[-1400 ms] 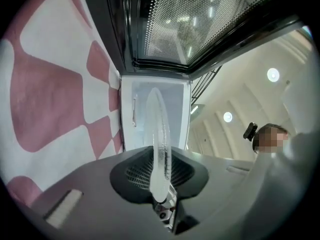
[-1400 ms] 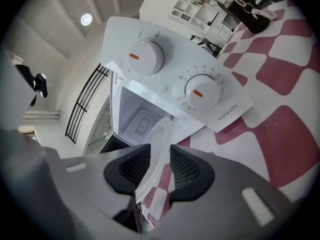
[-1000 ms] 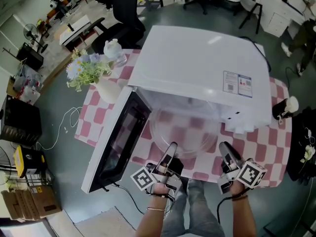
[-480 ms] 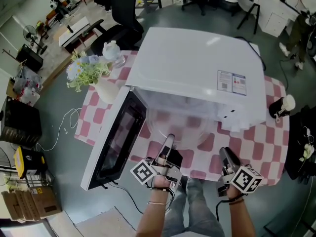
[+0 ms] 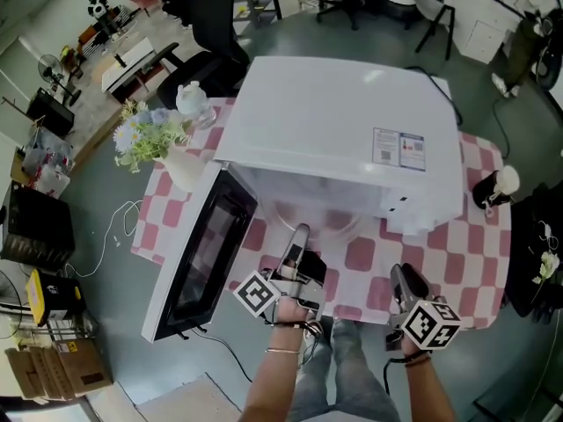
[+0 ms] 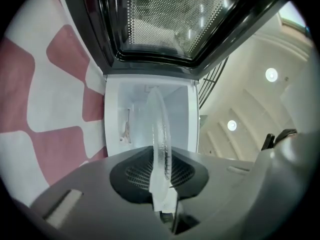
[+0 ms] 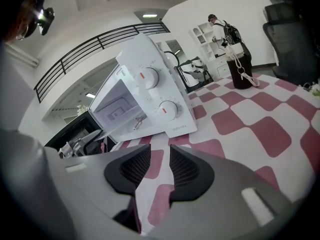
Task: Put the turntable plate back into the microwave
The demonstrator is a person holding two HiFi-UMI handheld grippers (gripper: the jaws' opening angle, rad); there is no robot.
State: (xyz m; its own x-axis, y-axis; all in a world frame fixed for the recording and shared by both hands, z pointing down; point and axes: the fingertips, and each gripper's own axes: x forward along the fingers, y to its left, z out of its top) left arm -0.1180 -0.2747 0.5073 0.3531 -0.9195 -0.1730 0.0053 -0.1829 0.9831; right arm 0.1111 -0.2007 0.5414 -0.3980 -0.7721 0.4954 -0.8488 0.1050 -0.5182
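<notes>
Our left hand-held gripper (image 6: 161,176) is clenched on the near rim of the plate (image 6: 159,129), holding it about level so it can slide edge first into the open microwave (image 5: 339,121). Most of the plate seems to be inside the cavity, just above the centre of the head view. The right hand-held gripper (image 7: 167,166), released and empty, hangs over the counter (image 5: 440,253) at the lower right, probably to leave the opening free. The microwave's top hides the cavity floor and the clear glass is faint, so we cannot tell if the plate rests on anything.
</notes>
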